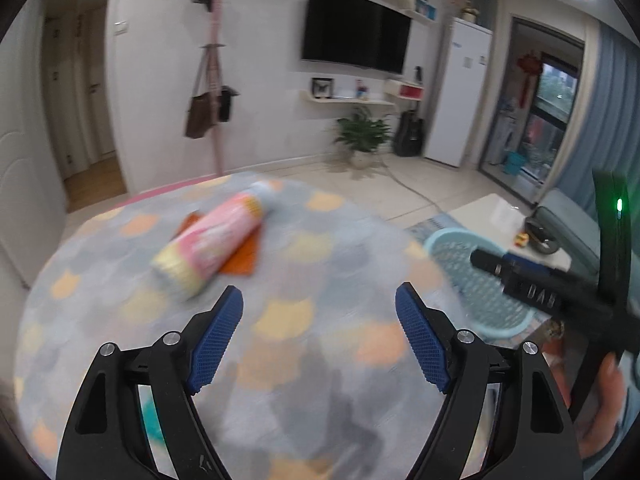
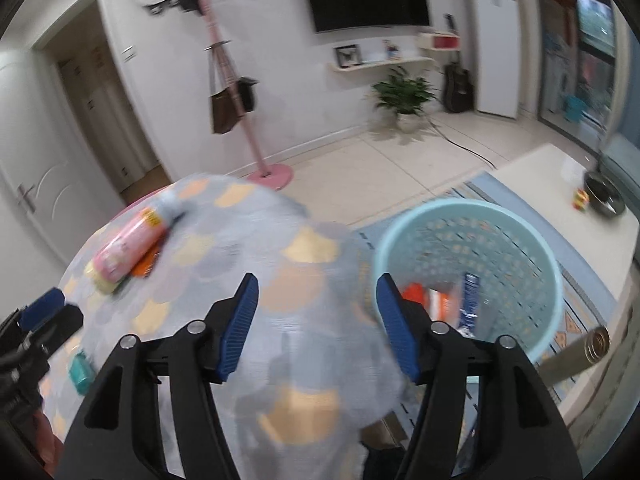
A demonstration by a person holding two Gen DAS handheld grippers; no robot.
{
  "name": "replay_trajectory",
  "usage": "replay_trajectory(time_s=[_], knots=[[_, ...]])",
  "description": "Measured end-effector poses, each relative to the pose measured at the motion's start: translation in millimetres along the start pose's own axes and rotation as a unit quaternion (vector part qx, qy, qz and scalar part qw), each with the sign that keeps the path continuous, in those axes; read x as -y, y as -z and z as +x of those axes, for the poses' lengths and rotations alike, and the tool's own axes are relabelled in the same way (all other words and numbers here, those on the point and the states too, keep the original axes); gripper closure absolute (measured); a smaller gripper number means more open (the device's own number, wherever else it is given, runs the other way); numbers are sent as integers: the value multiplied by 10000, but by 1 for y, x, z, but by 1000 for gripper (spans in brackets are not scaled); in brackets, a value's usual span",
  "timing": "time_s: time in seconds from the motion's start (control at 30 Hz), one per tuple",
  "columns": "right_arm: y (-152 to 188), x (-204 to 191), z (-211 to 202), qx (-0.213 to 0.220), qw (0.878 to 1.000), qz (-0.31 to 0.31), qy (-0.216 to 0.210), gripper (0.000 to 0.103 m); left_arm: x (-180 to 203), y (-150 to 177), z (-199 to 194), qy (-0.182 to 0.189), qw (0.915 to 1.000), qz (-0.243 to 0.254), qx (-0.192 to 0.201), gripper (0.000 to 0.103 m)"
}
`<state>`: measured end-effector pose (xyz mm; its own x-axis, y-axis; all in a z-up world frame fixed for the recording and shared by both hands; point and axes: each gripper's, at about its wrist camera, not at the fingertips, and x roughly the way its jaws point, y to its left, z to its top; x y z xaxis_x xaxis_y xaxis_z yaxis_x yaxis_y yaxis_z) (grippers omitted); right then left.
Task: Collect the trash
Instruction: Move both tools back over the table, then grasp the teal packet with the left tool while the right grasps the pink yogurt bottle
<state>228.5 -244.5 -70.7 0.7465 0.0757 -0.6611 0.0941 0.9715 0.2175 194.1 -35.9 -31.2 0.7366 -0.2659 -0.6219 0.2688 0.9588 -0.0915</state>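
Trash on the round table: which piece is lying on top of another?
The pink-and-yellow bottle: it lies on its side across the orange wrapper. The small teal item lies alone near the table's edge.

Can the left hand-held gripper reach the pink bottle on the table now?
Probably yes: the left hand-held gripper is open and empty, and only bare tablecloth lies between it and the pink bottle.

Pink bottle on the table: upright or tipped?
Tipped. The pink bottle lies on its side on the table, over an orange wrapper.
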Motion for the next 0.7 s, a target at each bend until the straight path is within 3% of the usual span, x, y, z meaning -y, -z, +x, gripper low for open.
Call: replay_trajectory(time_s=[0.13, 0.23, 0.53, 0.7], knots=[[-3, -40, 3, -95, 9989, -250, -390, 44, -37, 29, -21, -366, 9992, -128, 51, 21], [-7, -64, 7, -82, 9985, -172, -509, 32, -64, 50, -37, -572, 9975, -290, 287, 17], [-26, -134, 39, -225, 9947, 45, -1001, 32, -104, 83, -24, -345, 9976, -499, -336, 16], [-34, -155, 59, -413, 9933, 84, -1078, 32, -100, 86, -12, -193, 9980, -244, -553, 16]])
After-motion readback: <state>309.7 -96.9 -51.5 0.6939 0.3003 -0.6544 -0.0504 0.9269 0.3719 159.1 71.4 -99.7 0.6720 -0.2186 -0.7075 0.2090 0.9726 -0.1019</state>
